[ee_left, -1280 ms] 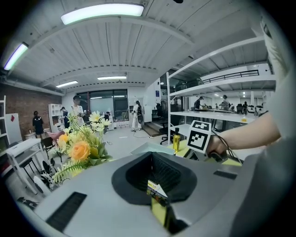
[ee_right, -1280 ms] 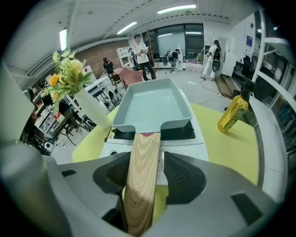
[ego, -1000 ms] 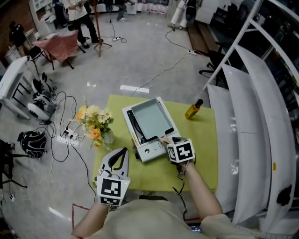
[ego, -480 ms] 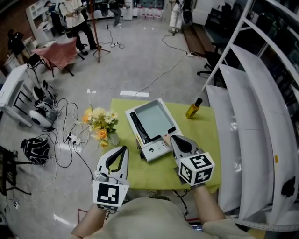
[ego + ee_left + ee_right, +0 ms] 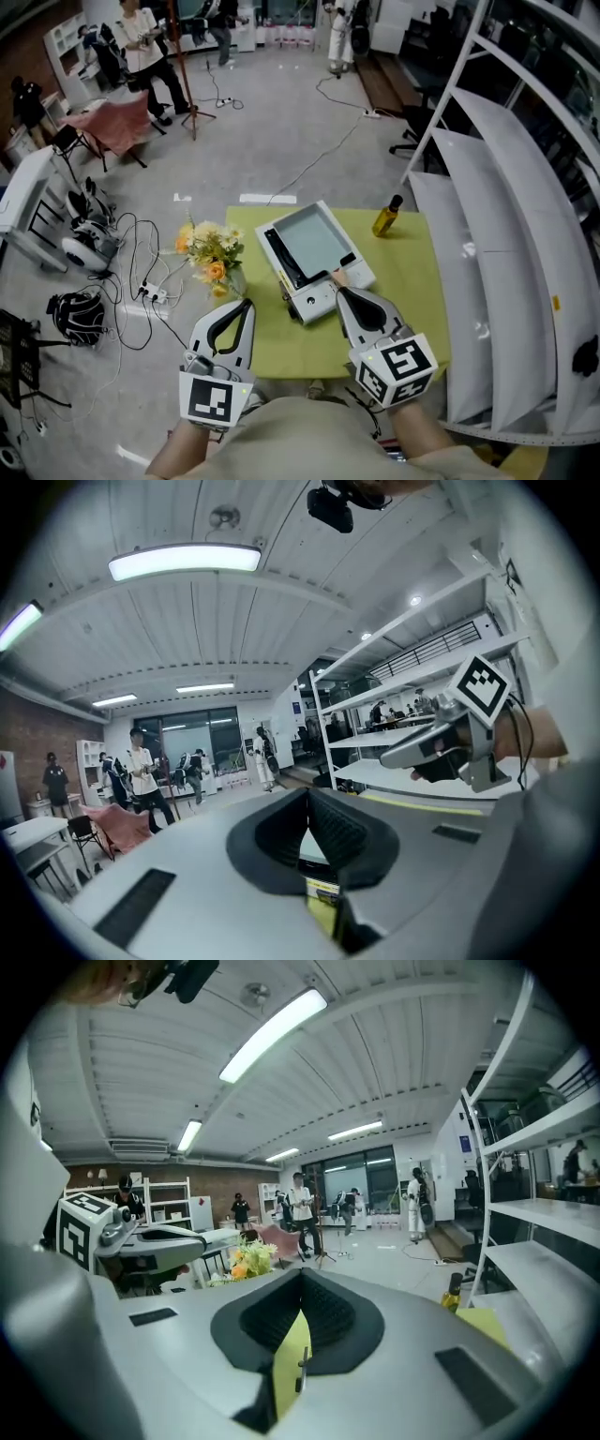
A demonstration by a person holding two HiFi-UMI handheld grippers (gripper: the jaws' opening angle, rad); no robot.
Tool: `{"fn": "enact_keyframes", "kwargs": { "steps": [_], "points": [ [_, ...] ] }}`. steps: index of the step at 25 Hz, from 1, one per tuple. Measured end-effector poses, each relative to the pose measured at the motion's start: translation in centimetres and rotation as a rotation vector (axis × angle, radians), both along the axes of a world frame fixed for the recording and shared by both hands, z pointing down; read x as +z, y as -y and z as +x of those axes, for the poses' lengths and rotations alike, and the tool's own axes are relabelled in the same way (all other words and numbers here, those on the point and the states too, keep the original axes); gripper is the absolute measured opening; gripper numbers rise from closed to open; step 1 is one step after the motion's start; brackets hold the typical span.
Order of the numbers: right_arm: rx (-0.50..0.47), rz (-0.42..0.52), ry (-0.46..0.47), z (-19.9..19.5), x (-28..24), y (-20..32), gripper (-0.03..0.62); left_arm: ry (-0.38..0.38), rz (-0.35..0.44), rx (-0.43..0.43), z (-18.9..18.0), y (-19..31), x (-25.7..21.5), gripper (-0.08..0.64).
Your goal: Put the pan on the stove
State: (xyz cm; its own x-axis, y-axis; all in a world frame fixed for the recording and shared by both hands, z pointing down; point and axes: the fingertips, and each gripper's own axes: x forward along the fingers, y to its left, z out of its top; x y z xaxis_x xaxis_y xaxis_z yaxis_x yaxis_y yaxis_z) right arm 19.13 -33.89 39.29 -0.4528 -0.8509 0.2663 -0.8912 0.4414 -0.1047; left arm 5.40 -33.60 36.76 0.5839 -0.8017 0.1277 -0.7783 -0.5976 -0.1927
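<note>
A white portable stove (image 5: 323, 298) stands on the yellow-green table (image 5: 403, 272). A grey square pan (image 5: 314, 239) with a black handle (image 5: 281, 261) lies on top of it. My right gripper (image 5: 341, 292) hovers above the stove's front corner. Its jaws have just been closing and are shut with nothing between them. My left gripper (image 5: 247, 303) hangs over the table's front left part, shut and empty. Each gripper view looks out level across the room. The left gripper view shows the right gripper (image 5: 441, 747), and the right gripper view shows the left gripper (image 5: 141, 1241).
An amber oil bottle (image 5: 386, 217) stands at the table's far right corner. A bunch of flowers (image 5: 211, 255) sits at its left edge. White shelving (image 5: 506, 234) runs along the right side. Cables and gear (image 5: 131, 272) lie on the floor at left, with people standing far back.
My right gripper has lifted off the stove's front and drawn back toward me, its jaws closing. My left gripper has also risen a little. Stove and pan have not moved.
</note>
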Motion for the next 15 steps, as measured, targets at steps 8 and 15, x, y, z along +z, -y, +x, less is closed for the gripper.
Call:
{"fn": "enact_keyframes", "kwargs": {
  "steps": [8,15],
  "points": [
    [-0.018,0.019,-0.035,-2.3,-0.3,-2.8,0.006,-0.056,-0.039,0.033,-1.6,-1.5,-0.7,0.006],
    [-0.023,0.001,-0.076,-3.4,1.1,-3.6,0.006,-0.014,-0.039,0.048,-1.9,-2.2,0.2,0.006]
  ]
}}
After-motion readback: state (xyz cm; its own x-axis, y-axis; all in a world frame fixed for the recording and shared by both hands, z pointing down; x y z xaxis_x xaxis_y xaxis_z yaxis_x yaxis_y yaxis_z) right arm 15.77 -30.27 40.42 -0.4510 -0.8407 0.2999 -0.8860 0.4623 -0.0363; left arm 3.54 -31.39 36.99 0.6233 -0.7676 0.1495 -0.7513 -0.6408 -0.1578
